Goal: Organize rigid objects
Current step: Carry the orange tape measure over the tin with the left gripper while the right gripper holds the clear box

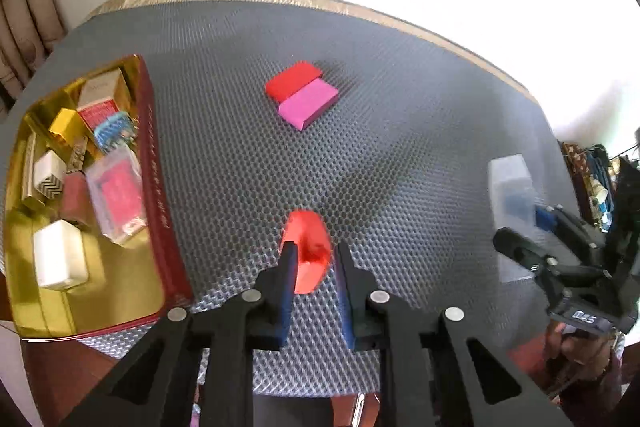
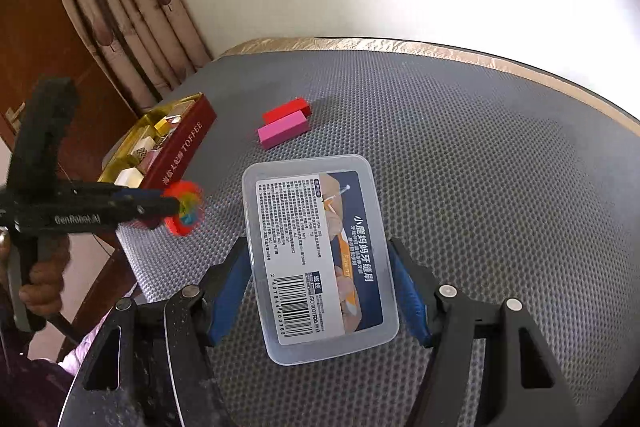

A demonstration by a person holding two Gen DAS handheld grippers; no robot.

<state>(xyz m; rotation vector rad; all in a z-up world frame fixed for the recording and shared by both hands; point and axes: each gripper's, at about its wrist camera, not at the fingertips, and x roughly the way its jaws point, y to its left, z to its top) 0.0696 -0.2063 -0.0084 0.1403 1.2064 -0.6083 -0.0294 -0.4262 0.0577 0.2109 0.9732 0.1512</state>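
My left gripper (image 1: 316,249) is shut on a red round piece (image 1: 306,227) with a colourful middle, held just above the grey mat; the right wrist view shows the same gripper (image 2: 176,207) and piece (image 2: 186,209) beside the tin. My right gripper (image 2: 318,247) is shut on a clear plastic box (image 2: 292,227) with a printed label, one blue pad on each long side. From the left wrist view this box (image 1: 510,179) hangs blurred at the far right in the right gripper (image 1: 536,227). A red block (image 1: 294,81) and a pink block (image 1: 308,103) lie side by side mid-mat.
A red TOFFEE tin (image 1: 156,187) with a gold inside stands at the mat's left edge (image 2: 180,151) and holds several small boxes. The grey honeycomb mat (image 2: 480,187) ends at a gold-trimmed table edge. Curtains hang behind on the left. A person's hand (image 2: 44,283) grips the left handle.
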